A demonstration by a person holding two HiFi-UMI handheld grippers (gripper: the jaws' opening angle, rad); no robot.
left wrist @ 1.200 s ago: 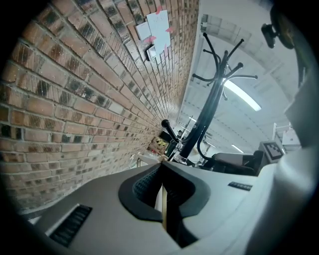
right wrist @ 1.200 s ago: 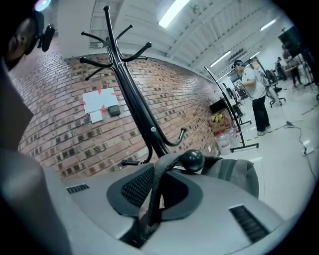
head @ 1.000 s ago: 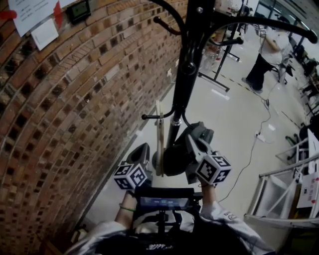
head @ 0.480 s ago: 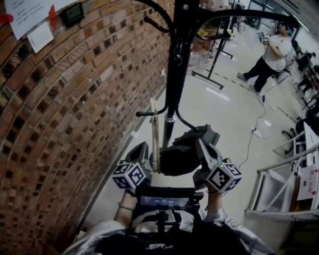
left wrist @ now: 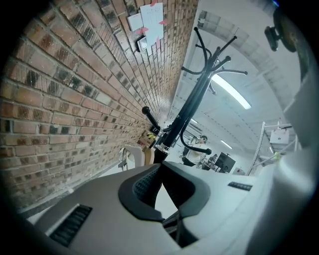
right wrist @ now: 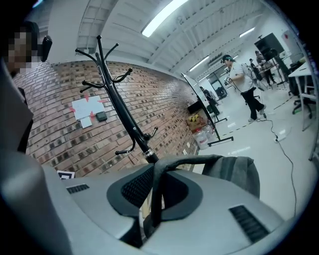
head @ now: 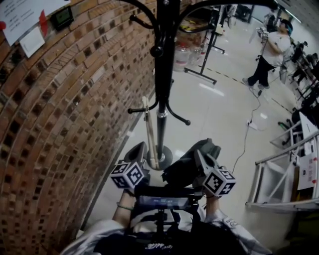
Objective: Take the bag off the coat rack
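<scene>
Saw a red brick wall [head: 60, 124] filling the left side of the head view, with white paper sheets [head: 22, 15] pinned high on it. Saw a pale glossy floor [head: 219, 114] spreading to the right of this wall.

Found a tall black metal coat rack [head: 163, 74] standing upright on a round base, close to the wall edge of the floor, its two lower hooks bare. Noticed a white metal frame [head: 279, 169] at the right edge of the floor, and far behind it a person in a white top [head: 266, 55].

Found the dark grey fabric bag [head: 180, 170] off the rack, hanging low just to the right of the round base and above the floor. Noticed a pale wooden slat [head: 149, 134] leaning on the left side of the rack, lower end at the base.

Held the bag with the right gripper [right wrist: 158, 191], jaws closed on a dark strap [right wrist: 153, 214], the bag body bulging past the right jaw. Held the left gripper [left wrist: 163, 187] on the left of the base, jaws a little apart and gripping nothing, only floor visible through the gap.
</scene>
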